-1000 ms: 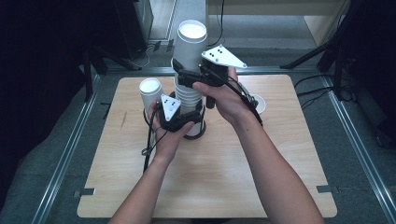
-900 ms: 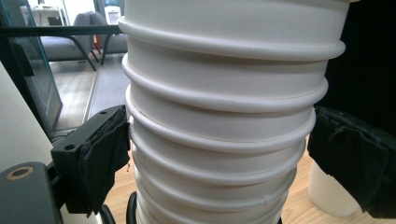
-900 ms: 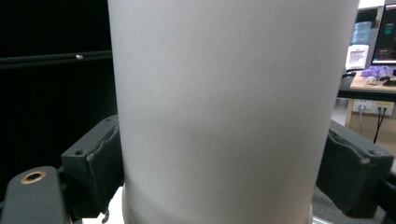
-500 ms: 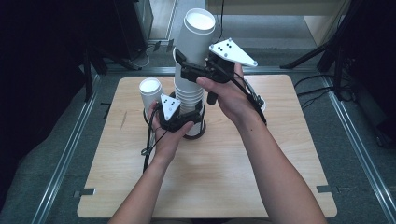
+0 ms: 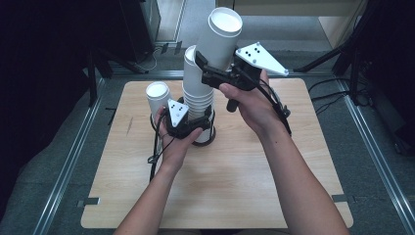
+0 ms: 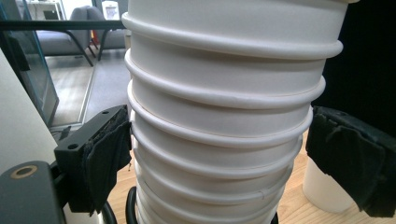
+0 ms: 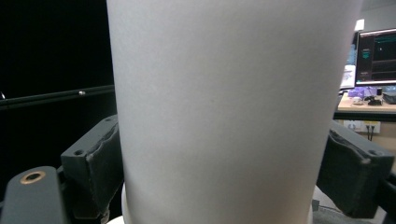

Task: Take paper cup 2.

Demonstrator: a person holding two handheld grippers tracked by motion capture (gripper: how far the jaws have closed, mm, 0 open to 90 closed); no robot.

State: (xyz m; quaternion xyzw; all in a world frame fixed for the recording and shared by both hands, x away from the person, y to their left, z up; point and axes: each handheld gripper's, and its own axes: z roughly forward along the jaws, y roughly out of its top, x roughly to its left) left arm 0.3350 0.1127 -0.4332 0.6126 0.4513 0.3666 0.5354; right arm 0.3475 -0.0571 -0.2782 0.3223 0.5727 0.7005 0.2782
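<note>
Tabletop (image 5: 244,196) of pale wood carries the work, and the largest thing on it is the stack (image 5: 198,93) of white paper cups. The stack stands upright in a black ring (image 5: 211,139) a little back from the middle, toward the far edge. The ring probably keeps the stack's foot from sliding, but it cannot stop the stack rising when a nested cup is pulled, which is likely why one hand holds low and the other holds high. The cup (image 5: 220,39) being worked on is up in the air above the stack, tilted toward the far right corner, its mouth open to the camera. Its foot is close by the stack's top rim, and I cannot tell whether it has come fully clear. The tilt looks like a way to break the snug fit between nested walls. A spare cup (image 5: 157,95) stands alone just left of the stack, apart from it, toward the left edge, and is probably where separated cups go. The right gripper (image 5: 210,71) is clamped across the cup's wall, with the right pads (image 7: 100,163) pressed on either side of it. The left gripper (image 5: 198,128) comes in level near the stack's foot. Its jaws have just been closing a little, and the left pads (image 6: 105,158) lie against the rolled rims on both sides, bracing the stack so that it does not lift or tip.
</note>
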